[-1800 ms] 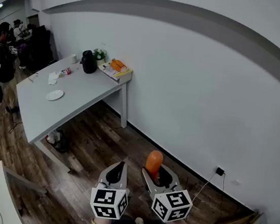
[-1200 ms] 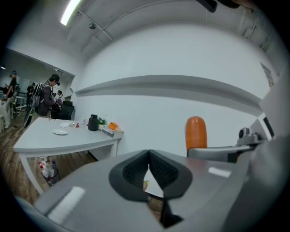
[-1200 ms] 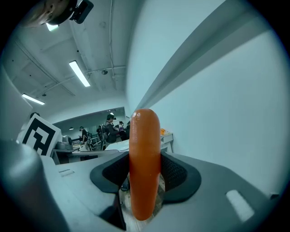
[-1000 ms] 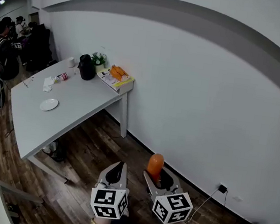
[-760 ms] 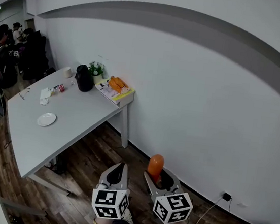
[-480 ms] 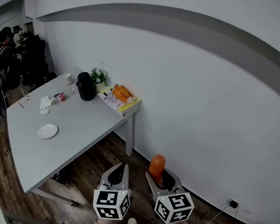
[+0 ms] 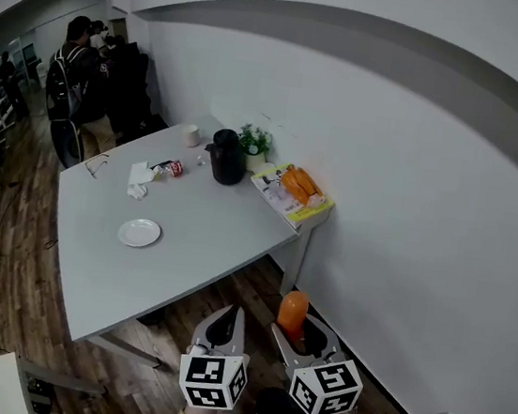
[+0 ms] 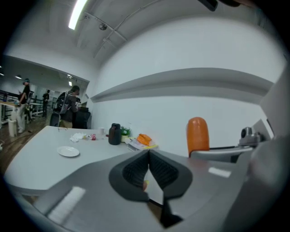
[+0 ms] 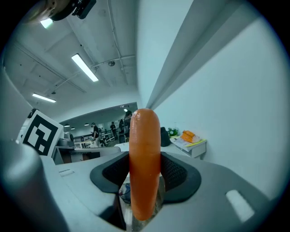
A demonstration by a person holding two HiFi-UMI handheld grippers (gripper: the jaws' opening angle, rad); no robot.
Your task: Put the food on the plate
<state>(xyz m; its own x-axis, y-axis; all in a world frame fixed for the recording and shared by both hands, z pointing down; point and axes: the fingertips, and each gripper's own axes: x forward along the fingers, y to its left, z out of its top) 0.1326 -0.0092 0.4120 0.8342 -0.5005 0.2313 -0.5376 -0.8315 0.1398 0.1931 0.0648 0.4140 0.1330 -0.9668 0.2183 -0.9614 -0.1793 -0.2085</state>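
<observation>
Sausage (image 9: 144, 168), orange, smooth, round-ended, stands upright in the right gripper (image 7: 300, 333), clamped between both pads near its lower half, top end poking well above the jaws. It is held in the air over wood floor (image 7: 257, 296), near the white wall (image 7: 411, 202), off the near corner of the table (image 7: 206, 251). Left gripper (image 7: 227, 326) is just beside the right, jaws together, nothing in them. Plate (image 7: 139, 232), white, small, bare, lies flat on the table's middle, well apart from both grippers. Farther along the table: crumpled tissue (image 7: 140, 174), can (image 7: 172, 168) on its side, cup (image 7: 190, 134), black jug (image 7: 228, 157), and a small plant (image 7: 252, 139) just behind the jug. At the wall-side corner lie papers (image 7: 290, 199) with an orange packet (image 7: 300, 184) on top. People (image 7: 73, 73) stand beyond the far end.
</observation>
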